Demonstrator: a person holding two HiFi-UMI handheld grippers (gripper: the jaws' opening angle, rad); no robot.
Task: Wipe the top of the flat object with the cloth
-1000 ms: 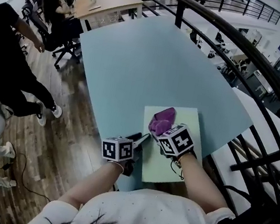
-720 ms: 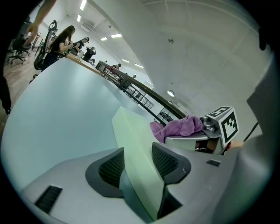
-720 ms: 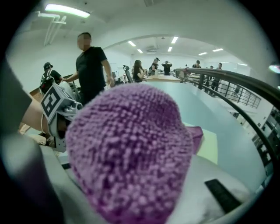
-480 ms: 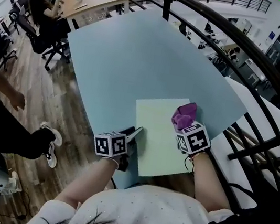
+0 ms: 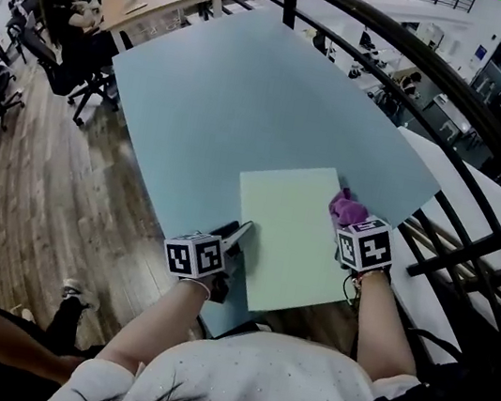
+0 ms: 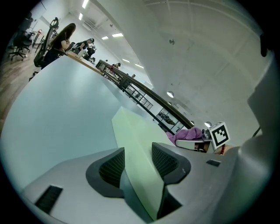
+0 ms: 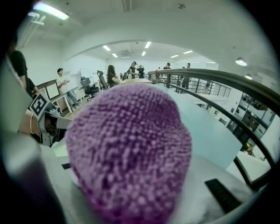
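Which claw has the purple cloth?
The right claw, over the right edge of the green board, grips the cloth; the left claw clamps that board's left edge.

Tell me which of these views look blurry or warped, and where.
Right gripper view: the purple cloth fills the frame, its lower part blurred from closeness. Left gripper view: heavy fisheye bend, dark corners, green board sharp between the jaws. Head view: wide-angle warp toward the edges, the railing arcing; lighting even.

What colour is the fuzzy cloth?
The cloth is purple, seen best in the right gripper view.
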